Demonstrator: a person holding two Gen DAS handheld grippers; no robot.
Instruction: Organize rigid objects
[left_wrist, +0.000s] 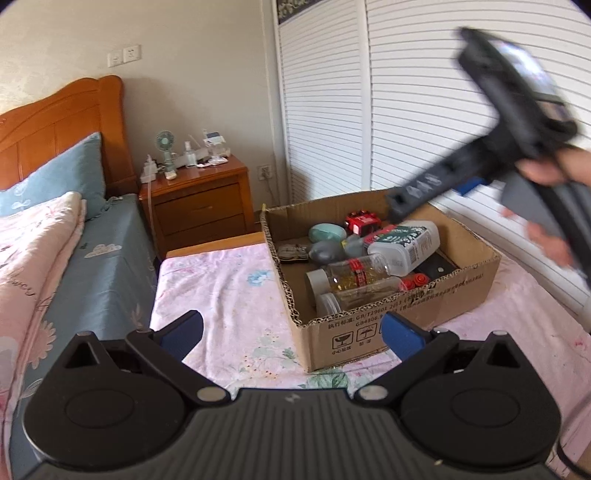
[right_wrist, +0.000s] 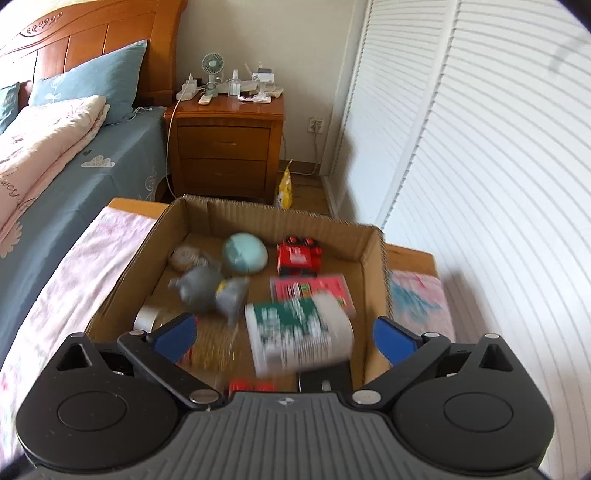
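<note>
Left gripper (left_wrist: 291, 334) low over floral sheet (left_wrist: 221, 295), fingers spread wide, nothing between them, aimed at near corner of cardboard box (left_wrist: 347, 332). Right gripper (right_wrist: 282, 339) raised above box interior, tilted down, fingers likewise apart and empty; motion blur heavy in its view. Inside box: white green-label bottle (right_wrist: 299, 336) nearest, clear bottle (left_wrist: 354, 271) on its side, grey toy figure (right_wrist: 212, 291), red toy car (right_wrist: 299, 256), teal egg-shaped object (right_wrist: 244, 253) toward far wall. No loose items visible on sheet around box. Judged near finished: objects gathered in box, though jumbled rather than aligned. Beyond: wooden nightstand (left_wrist: 199, 203), louvred wardrobe doors (left_wrist: 406, 110).
</note>
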